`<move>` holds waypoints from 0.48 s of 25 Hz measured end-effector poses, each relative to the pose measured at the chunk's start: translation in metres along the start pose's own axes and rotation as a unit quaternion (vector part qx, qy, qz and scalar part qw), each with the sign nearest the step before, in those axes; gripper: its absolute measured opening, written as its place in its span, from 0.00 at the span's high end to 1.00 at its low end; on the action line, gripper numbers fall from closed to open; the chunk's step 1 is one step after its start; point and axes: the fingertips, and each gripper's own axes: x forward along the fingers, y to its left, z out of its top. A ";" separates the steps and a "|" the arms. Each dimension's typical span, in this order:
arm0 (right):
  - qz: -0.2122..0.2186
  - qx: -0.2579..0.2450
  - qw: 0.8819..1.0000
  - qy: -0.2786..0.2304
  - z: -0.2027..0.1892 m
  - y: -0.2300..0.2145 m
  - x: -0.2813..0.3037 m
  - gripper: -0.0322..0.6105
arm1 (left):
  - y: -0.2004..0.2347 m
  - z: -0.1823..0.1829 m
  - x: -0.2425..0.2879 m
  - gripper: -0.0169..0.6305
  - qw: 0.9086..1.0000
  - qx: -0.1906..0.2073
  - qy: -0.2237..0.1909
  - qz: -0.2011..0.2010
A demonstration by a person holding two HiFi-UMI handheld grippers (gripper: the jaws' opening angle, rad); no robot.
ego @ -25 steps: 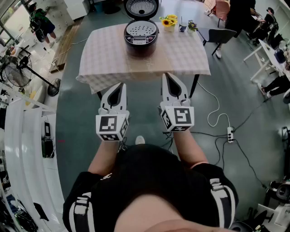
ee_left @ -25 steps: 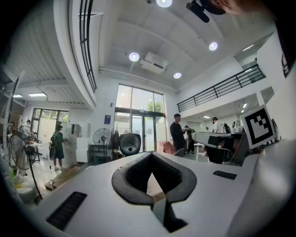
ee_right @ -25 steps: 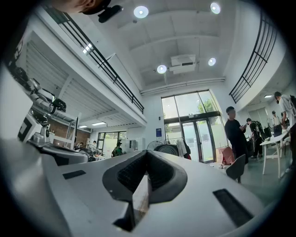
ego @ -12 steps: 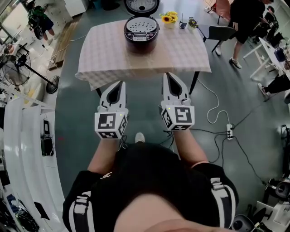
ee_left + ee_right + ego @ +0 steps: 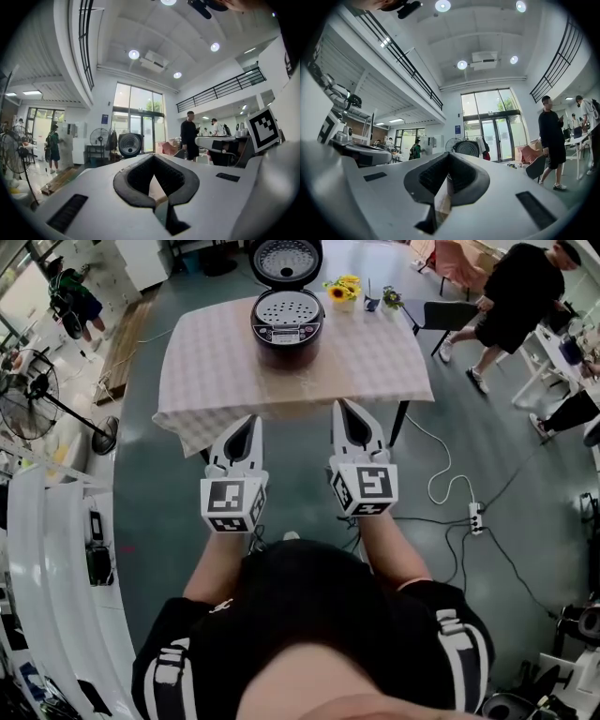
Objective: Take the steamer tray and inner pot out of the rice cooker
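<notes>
No removal step is completed. The steamer tray (image 5: 288, 307) is seated in the open rice cooker (image 5: 287, 331) on the table (image 5: 216, 371). The inner pot is judged to lie beneath it, unseen. The left gripper (image 5: 249, 420) and right gripper (image 5: 339, 407) are held short of the table, jaws pressed together and empty.

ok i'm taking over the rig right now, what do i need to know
Left gripper: shut, empty, in front of the table.
Right gripper: shut, empty, also short of the cooker.
Rice cooker: far side of the table, lid open, steamer tray in it; inner pot not visible.
Done: nothing taken out.
Left: lift out the tray, then the pot.
</notes>
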 end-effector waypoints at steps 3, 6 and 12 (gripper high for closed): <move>-0.010 -0.003 1.000 -0.001 0.000 -0.002 0.017 0.95 | 0.012 0.001 0.015 0.97 1.000 -0.002 -0.001 -0.008; -0.021 -0.008 1.000 -0.001 -0.001 -0.002 0.033 0.95 | 0.026 0.002 0.029 0.97 1.000 -0.004 -0.004 -0.017; -0.041 -0.009 0.999 0.001 -0.006 0.000 0.055 0.95 | 0.049 0.003 0.047 0.97 0.999 -0.002 -0.007 -0.036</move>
